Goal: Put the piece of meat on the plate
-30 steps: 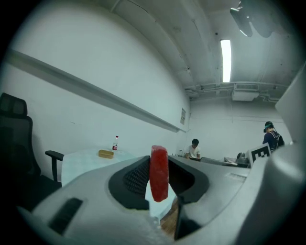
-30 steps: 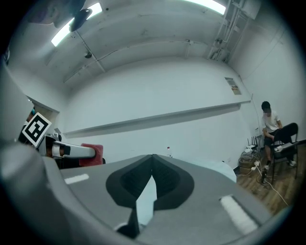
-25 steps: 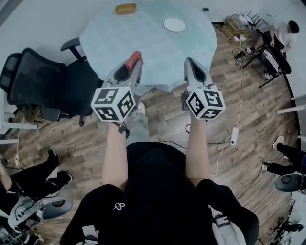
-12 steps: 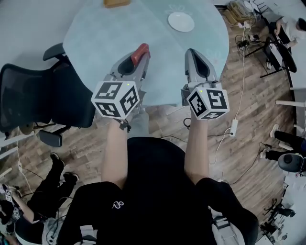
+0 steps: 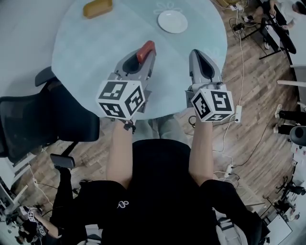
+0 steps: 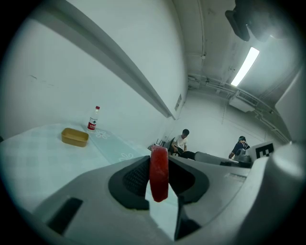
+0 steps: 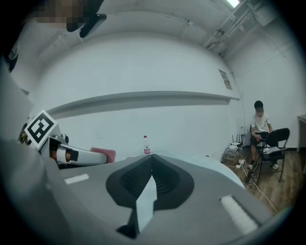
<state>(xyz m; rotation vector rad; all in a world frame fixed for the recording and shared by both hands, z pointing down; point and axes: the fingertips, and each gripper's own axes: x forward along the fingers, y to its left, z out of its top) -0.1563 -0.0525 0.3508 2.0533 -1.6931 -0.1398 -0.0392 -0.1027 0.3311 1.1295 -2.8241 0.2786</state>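
Note:
The piece of meat (image 5: 145, 50) is a red slab pinched upright between the jaws of my left gripper (image 5: 147, 53), above the near part of the round table (image 5: 86, 52) with its pale cloth. In the left gripper view the meat (image 6: 158, 173) stands on edge between the two pads. The white plate (image 5: 172, 21) lies empty at the table's far side, ahead of and between both grippers. My right gripper (image 5: 196, 54) hovers over the table's near right edge, its jaws (image 7: 152, 159) closed together with nothing in them.
A tan box (image 5: 97, 8) sits at the table's far left, with a small bottle (image 6: 93, 118) beyond it. A black office chair (image 5: 40, 122) stands left of the table. Cables and a power strip (image 5: 237, 114) lie on the wooden floor at the right. A person (image 7: 260, 127) sits to the right.
Both grippers have moved forward, from short of the table's edge to over its near part. The plate and the box appear closer. The meat stays gripped.

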